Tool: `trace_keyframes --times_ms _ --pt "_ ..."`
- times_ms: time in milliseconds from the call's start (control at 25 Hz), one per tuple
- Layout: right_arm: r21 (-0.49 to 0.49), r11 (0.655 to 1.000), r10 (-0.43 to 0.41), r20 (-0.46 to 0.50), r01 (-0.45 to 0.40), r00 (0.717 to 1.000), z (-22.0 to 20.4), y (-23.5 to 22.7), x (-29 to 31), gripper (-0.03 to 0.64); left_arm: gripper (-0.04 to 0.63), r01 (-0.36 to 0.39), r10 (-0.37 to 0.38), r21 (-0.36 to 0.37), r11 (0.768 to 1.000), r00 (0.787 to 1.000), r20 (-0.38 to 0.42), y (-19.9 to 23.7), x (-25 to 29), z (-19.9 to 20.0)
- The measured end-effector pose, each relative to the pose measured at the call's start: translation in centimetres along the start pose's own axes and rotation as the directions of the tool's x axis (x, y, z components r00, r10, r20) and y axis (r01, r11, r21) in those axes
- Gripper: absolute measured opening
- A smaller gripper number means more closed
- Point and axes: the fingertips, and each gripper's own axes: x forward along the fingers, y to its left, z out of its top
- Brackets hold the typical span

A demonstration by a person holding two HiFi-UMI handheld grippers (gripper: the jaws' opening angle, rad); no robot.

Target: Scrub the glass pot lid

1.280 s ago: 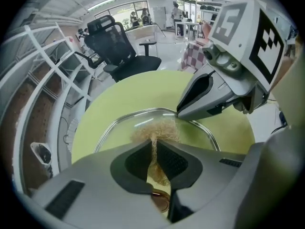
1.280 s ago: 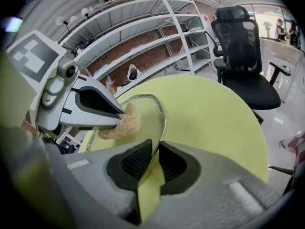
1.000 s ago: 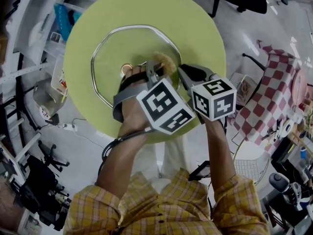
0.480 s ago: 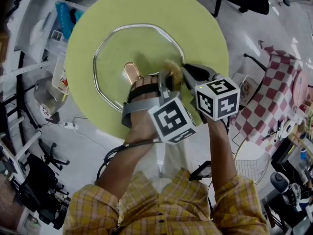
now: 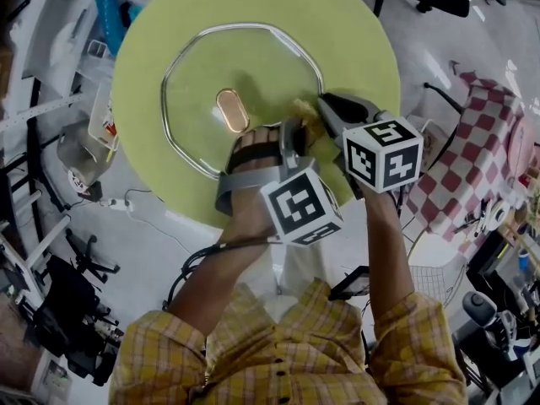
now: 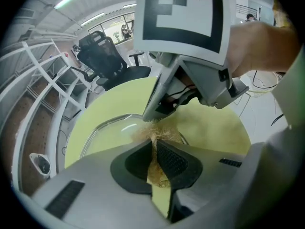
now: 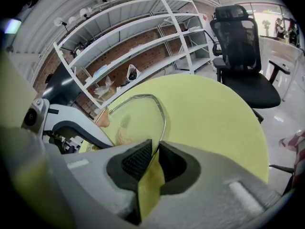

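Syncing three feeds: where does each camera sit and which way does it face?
Head view: on the person's head, facing down at the glass lid and table; both forearms show.
Left gripper view: on the left gripper, looking along fingers shut on the scrubber.
Right gripper view: on the right gripper, fingers clamping the lid's rim.
All share the lid.

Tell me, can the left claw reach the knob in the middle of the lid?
Probably yes. The left claw, shut on the scrubber, sits at the glass lid near its rim, and only bare glass lies between it and the knob.
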Motion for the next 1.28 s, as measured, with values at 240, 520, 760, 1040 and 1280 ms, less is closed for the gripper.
trace_keyframes --times_ms 240,520,760,1040,1280 --pt "-0.008 1.0 0.0 -0.012 0.0 1.0 -0.1 0.1 0.0 0.045 0.034 0.039 -0.035 -0.054 0.998 0.997 0.066 -1.2 -0.3 0.4" --pt "-0.022 1.0 0.02 -0.049 -0.021 0.999 -0.1 0.5 0.4 0.044 0.034 0.06 -0.044 -0.155 0.986 0.993 0.11 -1.2 -0.5 -0.5" --pt "-0.058 0.998 0.008 -0.084 -0.013 0.996 -0.3 0.3 0.2 0.046 0.034 0.071 -0.041 -0.227 0.971 0.99 0.135 -1.5 -0.9 -1.1" --pt "-0.08 0.997 0.001 -0.098 -0.009 0.995 -0.3 0.4 0.3 0.046 0.034 0.027 0.025 -0.313 0.95 0.987 0.161 -0.8 -1.7 -3.0" --pt "-0.066 0.998 -0.006 -0.086 0.0 0.996 -0.3 0.4 0.3 0.046 0.035 -0.019 0.084 -0.365 0.931 0.983 0.163 -0.1 -2.2 -4.3"
